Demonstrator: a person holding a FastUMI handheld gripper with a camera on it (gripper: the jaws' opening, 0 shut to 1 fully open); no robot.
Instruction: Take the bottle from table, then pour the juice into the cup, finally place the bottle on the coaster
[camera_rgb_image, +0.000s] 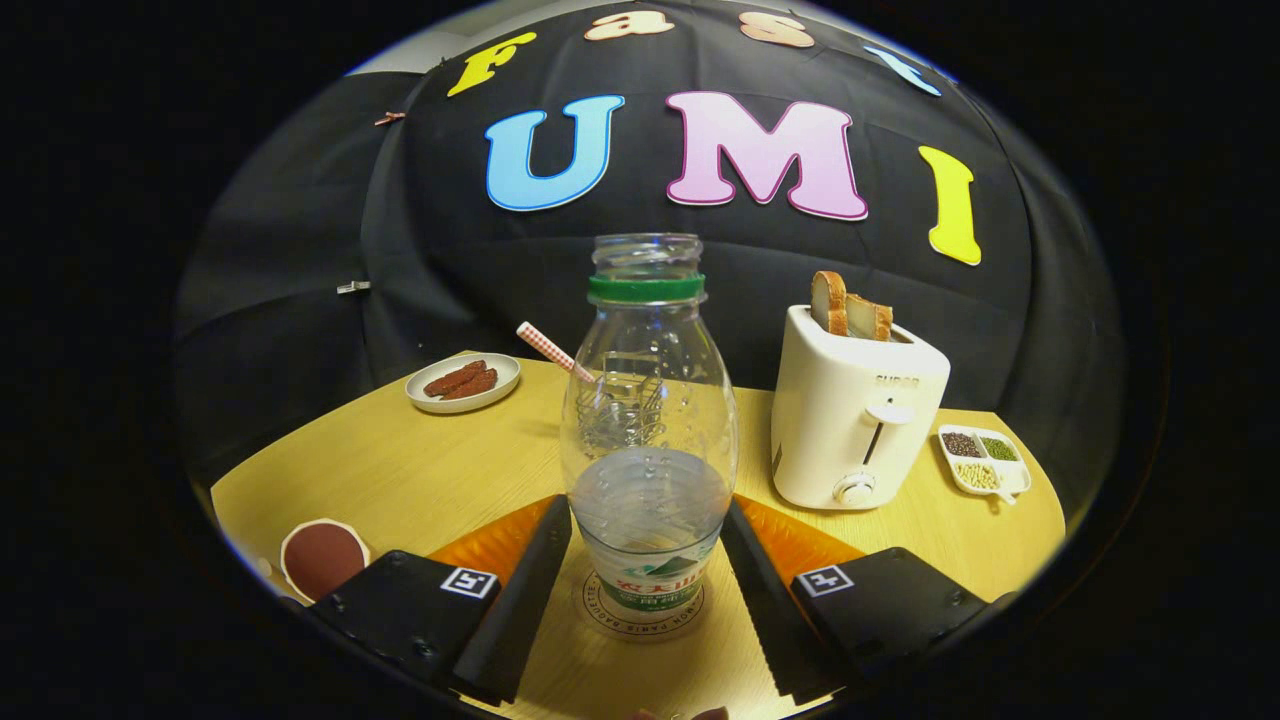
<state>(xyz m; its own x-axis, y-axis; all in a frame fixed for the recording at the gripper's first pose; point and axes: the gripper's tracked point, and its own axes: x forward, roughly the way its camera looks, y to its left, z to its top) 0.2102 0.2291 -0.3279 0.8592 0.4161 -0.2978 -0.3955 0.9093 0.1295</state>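
Tongs (648, 570) flanking clear ribbed bottle (648, 420)

Bottle (648, 420) upright on coaster (600, 612) on table (420, 480), between the gripper (648, 560) fingers, which flank its lower body, contact uncertain. Cup (618, 405) with straw (553, 351) directly behind bottle; plate (463, 383) with food (461, 380) further back and left; second coaster-like disc (322, 556) at near left beside left finger. Toaster (855, 420) right of bottle, bread (850, 308) standing in its slots; divided dish (984, 460) right of toaster, grains in its compartments.
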